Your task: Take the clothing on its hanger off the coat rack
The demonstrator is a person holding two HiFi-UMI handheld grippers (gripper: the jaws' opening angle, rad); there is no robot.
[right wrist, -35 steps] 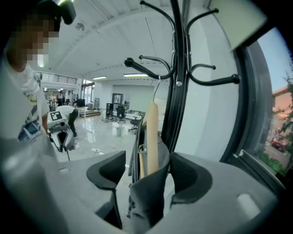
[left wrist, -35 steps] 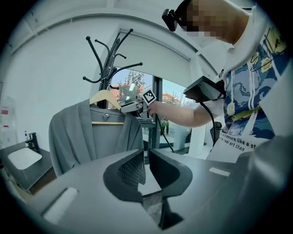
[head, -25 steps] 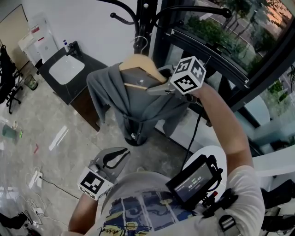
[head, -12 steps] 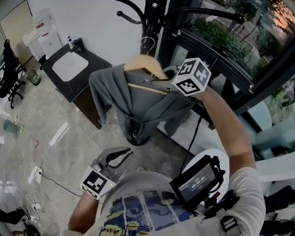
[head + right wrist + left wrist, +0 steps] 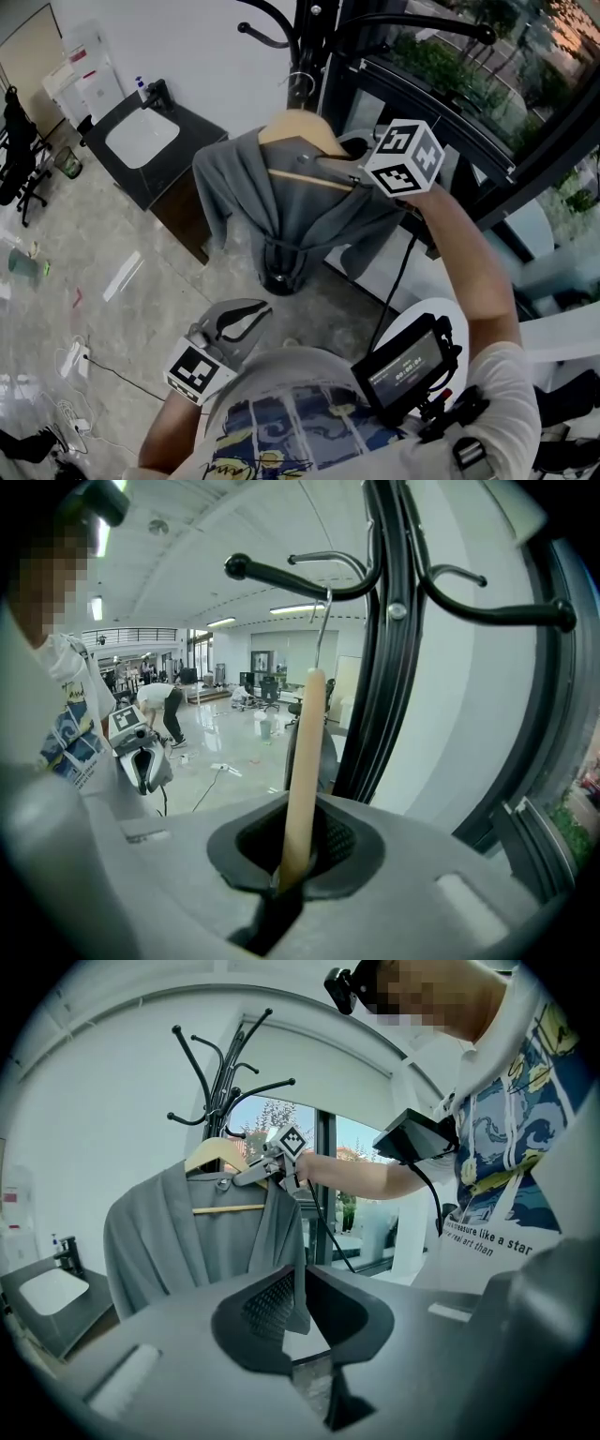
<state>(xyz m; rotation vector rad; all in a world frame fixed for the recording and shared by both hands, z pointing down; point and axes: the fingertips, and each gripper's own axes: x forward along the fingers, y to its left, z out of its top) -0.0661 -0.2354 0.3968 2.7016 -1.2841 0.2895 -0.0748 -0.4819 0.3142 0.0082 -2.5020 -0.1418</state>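
A grey garment (image 5: pixel 281 211) hangs on a wooden hanger (image 5: pixel 298 128), whose metal hook (image 5: pixel 322 621) sits over an arm of the black coat rack (image 5: pixel 312 52). My right gripper (image 5: pixel 323 165) is raised to the hanger's right shoulder and is shut on the wood, which runs up between its jaws (image 5: pixel 302 761). The left gripper view shows the same grip beside the garment (image 5: pixel 159 1241). My left gripper (image 5: pixel 259 313) hangs low by the person's waist, away from the rack, shut on nothing.
A dark counter with a white sink (image 5: pixel 142 139) stands left of the rack. A window frame (image 5: pixel 450 122) runs along the right behind it. The rack's round base (image 5: pixel 281 277) rests on the pale floor, where cables (image 5: pixel 80 361) lie at the lower left.
My right gripper's jaws have come together on the hanger's shoulder. Hanger and garment sit slightly further right in the head view. The left gripper has stayed put.
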